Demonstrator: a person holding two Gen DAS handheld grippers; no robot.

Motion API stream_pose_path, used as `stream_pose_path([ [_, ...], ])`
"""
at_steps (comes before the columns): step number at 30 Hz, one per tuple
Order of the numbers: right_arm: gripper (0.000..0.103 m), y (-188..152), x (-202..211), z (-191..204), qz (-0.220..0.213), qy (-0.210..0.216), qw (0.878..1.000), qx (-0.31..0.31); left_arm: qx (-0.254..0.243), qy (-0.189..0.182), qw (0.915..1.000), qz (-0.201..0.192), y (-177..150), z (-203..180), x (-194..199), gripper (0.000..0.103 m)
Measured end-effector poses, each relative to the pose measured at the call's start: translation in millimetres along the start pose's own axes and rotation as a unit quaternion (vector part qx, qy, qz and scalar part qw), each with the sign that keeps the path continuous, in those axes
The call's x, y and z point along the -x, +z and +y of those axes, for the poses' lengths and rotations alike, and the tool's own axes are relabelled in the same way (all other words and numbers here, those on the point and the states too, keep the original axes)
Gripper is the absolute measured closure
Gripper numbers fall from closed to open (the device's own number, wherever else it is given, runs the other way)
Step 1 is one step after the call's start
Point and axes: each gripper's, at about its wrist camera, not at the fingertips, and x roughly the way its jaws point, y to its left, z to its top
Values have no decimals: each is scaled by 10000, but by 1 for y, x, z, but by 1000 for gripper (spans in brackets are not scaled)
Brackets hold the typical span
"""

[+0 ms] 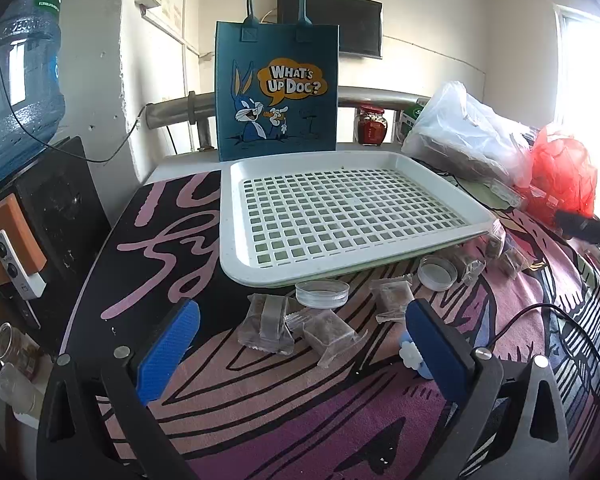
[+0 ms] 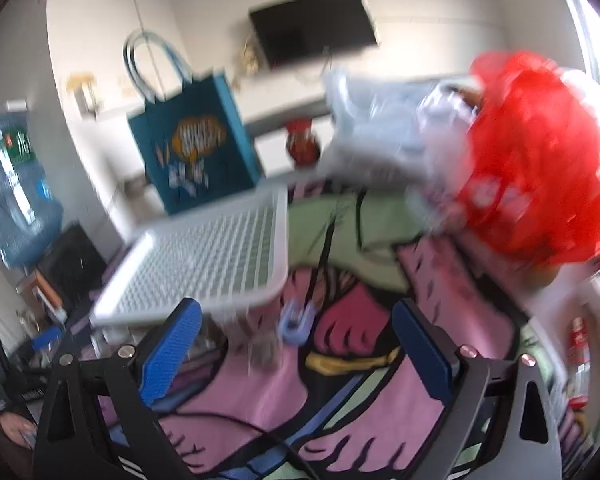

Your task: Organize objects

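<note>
Evidently nothing is sorted yet: white perforated plastic tray (image 1: 236, 216) at frame centre sits empty, clear wrapped snack packets (image 1: 266, 326) lie loose below it, both grippers' jaws apart, holding nothing.

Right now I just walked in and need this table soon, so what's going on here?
A tidy-up that has barely begun. Both grippers are open and empty. The left gripper hovers over small clear snack packets and two round lids lying on the patterned cloth in front of the empty white tray. The right gripper hangs near a small blue clip; that view is blurred.
</note>
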Motion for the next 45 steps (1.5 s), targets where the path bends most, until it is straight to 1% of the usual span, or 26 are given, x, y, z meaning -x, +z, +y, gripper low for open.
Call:
stream_pose_path([
  [4,15,-13,-22,21,369,-162,9977,539,-1,-146,9999,40,-1,-1,0,0],
  [7,17,-18,-34,31,544,-137,9959,712,18,-244,9995,186,-2,-3,-4,0],
  [9,19,-21,-38,33,597,-225,9949,784,-6,-295,9993,229,-3,-4,-5,1],
  [11,21,-25,-42,32,673,-303,9938,826,-32,-316,9992,258,-2,-6,-7,8],
  [12,22,-27,-44,33,719,-316,9935,829,-37,-327,9991,282,-2,-6,-8,9],
  [13,22,-28,-46,32,789,-336,9929,825,-39,-326,9990,319,-2,-6,-9,13],
  [14,25,-29,-48,31,873,-317,9925,797,-40,-324,9988,362,-2,-7,-11,18],
  [15,28,-28,-48,31,888,-324,9924,787,-39,-329,9987,394,-3,-7,-12,20],
  [17,28,-28,-47,32,899,-332,9923,779,-90,-373,9980,503,-3,-9,-16,30],
  [18,28,-28,-47,32,913,-325,9922,780,-123,-396,9975,564,-4,-10,-18,32],
  [20,29,-28,-49,32,979,-320,9916,781,-154,-446,9964,699,-4,-13,-24,44],
  [22,37,-29,-52,34,1066,-303,9908,772,-109,-482,9957,777,-4,-13,-29,47],
  [24,39,-30,-54,35,1149,-272,9900,779,-64,-530,9951,837,-3,-13,-32,48],
  [27,42,-31,-57,36,1230,-280,9887,806,35,-521,9931,1047,-5,-12,-42,50],
  [28,45,-31,-58,37,1254,-279,9883,820,60,-518,9923,1126,-5,-11,-45,56],
  [29,48,-32,-59,37,1284,-275,9878,834,97,-480,9911,1235,-6,-10,-50,67],
  [30,52,-32,-61,37,1328,-270,9872,845,149,-463,9903,1304,-7,-8,-52,70],
  [31,54,-32,-62,37,1360,-281,9867,850,226,-517,9897,1314,-7,-6,-53,71],
  [32,59,-32,-62,37,1345,-299,9868,850,266,-532,9897,1298,-7,-4,-52,76],
  [33,68,-32,-62,36,1346,-259,9871,830,291,-525,9898,1293,-8,-3,-51,76],
  [34,74,-31,-62,35,1349,-247,9872,811,299,-527,9899,1281,-8,-3,-50,78],
  [38,76,-31,-59,31,1320,-25,9887,708,123,-533,9918,1153,-12,-9,-36,79],
  [45,77,-36,-39,49,978,299,9902,951,15,-556,9960,697,-7,-9,-14,79],
])
